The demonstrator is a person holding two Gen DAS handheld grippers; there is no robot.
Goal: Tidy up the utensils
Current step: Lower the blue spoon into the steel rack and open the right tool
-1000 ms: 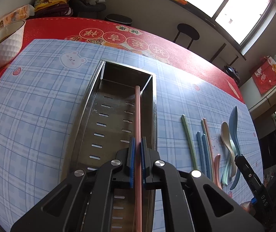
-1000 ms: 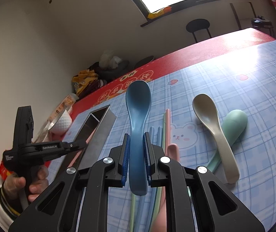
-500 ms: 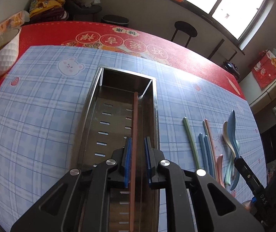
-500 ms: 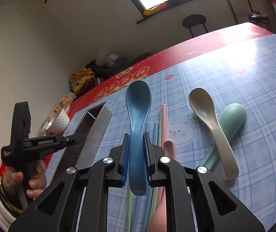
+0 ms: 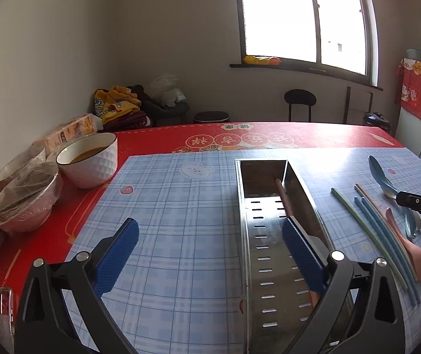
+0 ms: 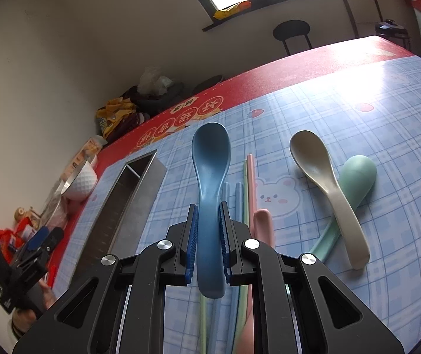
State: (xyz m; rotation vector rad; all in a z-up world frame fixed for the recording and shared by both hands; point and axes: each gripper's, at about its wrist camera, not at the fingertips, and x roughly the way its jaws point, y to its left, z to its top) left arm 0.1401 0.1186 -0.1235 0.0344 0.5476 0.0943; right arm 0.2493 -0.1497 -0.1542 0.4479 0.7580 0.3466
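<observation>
a sunlit room with a window and a stool lay behind the surface (image 5: pixel 157 141), which carried a red cloth and, over it, a blue checked mat (image 5: pixel 181 221). on the mat stood a long steel tray (image 5: pixel 266 253) with slotted floor, and inside it one pink chopstick (image 5: pixel 282 196) lay along the right wall, its far end near the divider; as far as could be seen, that was the only utensil put away. the left gripper (image 5: pixel 210 258) hung above the near end of the tray with its jaws spread wide and nothing between them, the right pad over the tray and the left pad over bare mat. the right gripper (image 6: pixel 207 243) was closed on the handle of a blue spoon (image 6: pixel 210 159), held clear above the mat with the bowl pointing forward, not yet over the tray, which sat well to its left. on the mat to the right of the tray a green chopstick (image 5: pixel 355 215), two blue chopsticks (image 5: pixel 378 224) and what looked like a thin pale pair beside them were left, along with a pink spoon (image 6: pixel 263 224) just beside the right gripper. further right a beige spoon (image 6: pixel 325 188) lay crossed over a green spoon (image 6: pixel 358 174), touching it. so the job looked barely begun: one piece in, one spoon in hand, and the rest of the chopsticks and three spoons to go. bowls (image 5: pixel 88 159) stood at the left edge, apart from all this.
</observation>
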